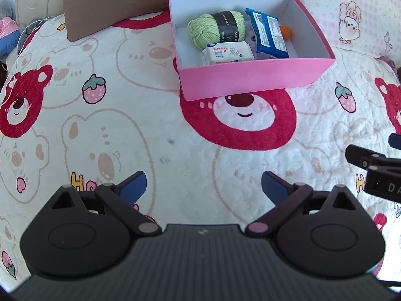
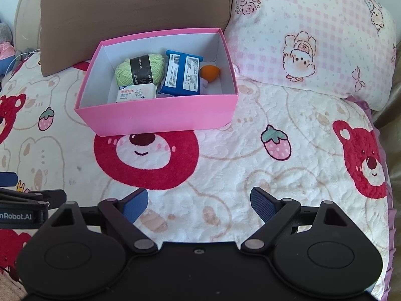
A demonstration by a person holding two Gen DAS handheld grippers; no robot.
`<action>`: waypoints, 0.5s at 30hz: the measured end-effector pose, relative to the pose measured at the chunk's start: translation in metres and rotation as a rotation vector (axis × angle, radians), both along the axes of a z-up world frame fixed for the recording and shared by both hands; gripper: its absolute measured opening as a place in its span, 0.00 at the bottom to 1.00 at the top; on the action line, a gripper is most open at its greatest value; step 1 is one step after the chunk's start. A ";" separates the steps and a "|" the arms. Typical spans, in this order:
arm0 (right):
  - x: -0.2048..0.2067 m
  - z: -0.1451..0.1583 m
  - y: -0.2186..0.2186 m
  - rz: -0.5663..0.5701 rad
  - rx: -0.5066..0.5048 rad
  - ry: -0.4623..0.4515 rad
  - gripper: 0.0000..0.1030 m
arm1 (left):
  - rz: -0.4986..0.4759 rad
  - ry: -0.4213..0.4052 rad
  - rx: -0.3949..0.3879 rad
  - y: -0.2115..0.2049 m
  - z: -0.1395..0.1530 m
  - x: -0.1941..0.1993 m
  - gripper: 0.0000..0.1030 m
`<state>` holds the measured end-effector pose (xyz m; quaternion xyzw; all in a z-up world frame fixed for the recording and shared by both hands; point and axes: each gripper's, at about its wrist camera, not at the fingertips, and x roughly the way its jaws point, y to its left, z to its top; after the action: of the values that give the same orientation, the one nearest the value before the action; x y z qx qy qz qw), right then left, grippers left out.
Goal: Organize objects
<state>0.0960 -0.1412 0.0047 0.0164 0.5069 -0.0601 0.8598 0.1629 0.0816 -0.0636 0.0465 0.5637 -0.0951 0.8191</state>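
Note:
A pink box stands on the bear-print blanket. Inside lie a green yarn ball, a blue packet, a white tissue pack and an orange sponge. My left gripper hovers open over the blanket, well short of the box, with nothing between its blue pads. My right gripper is open and empty too, nearer than the box and to its right. Each gripper shows at the edge of the other's view.
A brown cushion leans behind the box. A pink checked pillow lies at the back right. The blanket ends at a frilled edge on the far right. Soft toys and a thin cord sit at the far left.

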 end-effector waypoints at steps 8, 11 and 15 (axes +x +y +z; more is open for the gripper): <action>0.000 -0.001 0.000 0.018 0.014 -0.004 0.89 | 0.071 0.058 -0.033 0.008 -0.010 0.005 0.97; -0.001 -0.001 0.001 0.032 0.027 -0.014 0.88 | 0.072 0.065 -0.020 0.008 -0.011 0.005 0.97; -0.005 0.005 0.003 0.040 0.020 -0.052 0.88 | 0.044 0.079 0.021 0.003 -0.011 0.006 0.97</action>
<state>0.0913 -0.1379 0.0094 0.0163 0.4850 -0.0375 0.8735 0.1686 0.0850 -0.0750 0.0388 0.5973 -0.0730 0.7977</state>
